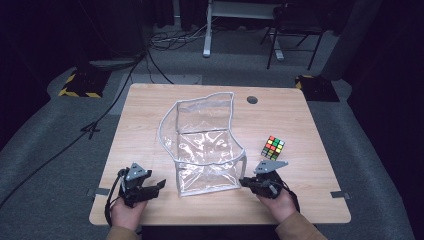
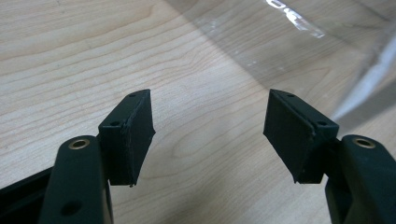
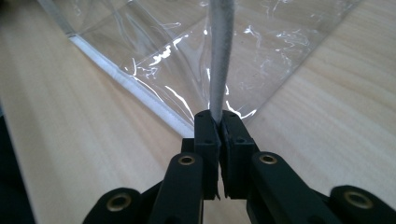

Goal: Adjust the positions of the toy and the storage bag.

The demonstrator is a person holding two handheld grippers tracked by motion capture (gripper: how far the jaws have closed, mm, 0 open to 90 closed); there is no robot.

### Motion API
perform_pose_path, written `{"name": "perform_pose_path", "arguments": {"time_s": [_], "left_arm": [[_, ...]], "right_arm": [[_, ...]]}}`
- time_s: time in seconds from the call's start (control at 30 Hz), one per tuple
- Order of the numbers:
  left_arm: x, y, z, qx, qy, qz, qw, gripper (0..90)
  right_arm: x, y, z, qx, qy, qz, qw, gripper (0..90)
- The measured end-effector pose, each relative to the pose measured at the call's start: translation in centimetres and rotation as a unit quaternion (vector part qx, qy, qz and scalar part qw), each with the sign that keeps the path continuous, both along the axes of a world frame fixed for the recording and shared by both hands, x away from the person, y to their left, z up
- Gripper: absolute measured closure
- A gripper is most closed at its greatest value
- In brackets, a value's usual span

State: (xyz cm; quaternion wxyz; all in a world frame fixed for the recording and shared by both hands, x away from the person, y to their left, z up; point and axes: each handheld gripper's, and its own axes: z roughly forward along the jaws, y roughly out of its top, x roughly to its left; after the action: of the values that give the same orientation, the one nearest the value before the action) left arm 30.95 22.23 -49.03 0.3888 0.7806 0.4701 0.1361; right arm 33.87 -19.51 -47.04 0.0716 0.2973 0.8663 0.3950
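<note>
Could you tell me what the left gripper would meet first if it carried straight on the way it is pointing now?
Probably the clear plastic bag. The left gripper has open jaws with bare wooden table between them, and the bag's clear side lies ahead toward the upper right. How far off it is I cannot judge.

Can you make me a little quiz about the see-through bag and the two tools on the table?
1. True or false: the right tool is shut on the grey edge of the clear bag.
2. What sits between the pads of the left tool? A) the cube B) the bag's edge C) nothing
3. Which tool is the colourful puzzle cube closer to?

Key
1. True: the pads pinch the edge.
2. C: the pads stand apart over the bare wooden table.
3. The right tool.
</note>
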Motion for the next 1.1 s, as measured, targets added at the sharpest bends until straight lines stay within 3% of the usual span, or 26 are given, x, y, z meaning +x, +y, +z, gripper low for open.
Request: {"name": "perform_pose_path", "arguments": {"time_s": [0.2,0.33,0.43,0.5,0.63,0.73,1.1], "left_arm": [[0.8,-0.1,-0.3,0.007,0.013,0.008,0.9999,33.0],[1.2,-0.7,-0.4,0.017,0.017,-0.003,0.9997,33.1],[1.7,-1.2,-0.2,0.019,0.015,-0.008,0.9997,33.3],[1.8,-1.3,-0.2,0.017,0.017,-0.006,0.9997,33.4],[2.0,-1.1,-0.3,0.015,0.021,-0.004,0.9997,33.5],[2.0,-1.1,-0.3,0.015,0.017,-0.005,0.9997,33.6],[2.1,-1.4,-0.2,0.023,0.015,-0.009,0.9996,33.6]], "right_arm": [[-1.9,-1.8,-0.5,0.003,0.018,-0.004,0.9998,88.9],[-2.5,-2.6,-0.4,0.003,0.010,-0.001,0.9999,85.4],[-1.8,-2.1,0.5,0.016,-0.005,-0.003,0.9999,77.6],[-1.6,-1.8,0.6,0.016,-0.009,-0.001,0.9998,77.6],[-0.6,-0.5,1.0,0.011,-0.016,0.005,0.9998,86.7],[-0.7,-0.4,1.0,0.010,-0.014,-0.001,0.9998,87.7],[-5.1,-1.8,0.9,0.020,0.002,0.009,0.9998,87.4]]}}
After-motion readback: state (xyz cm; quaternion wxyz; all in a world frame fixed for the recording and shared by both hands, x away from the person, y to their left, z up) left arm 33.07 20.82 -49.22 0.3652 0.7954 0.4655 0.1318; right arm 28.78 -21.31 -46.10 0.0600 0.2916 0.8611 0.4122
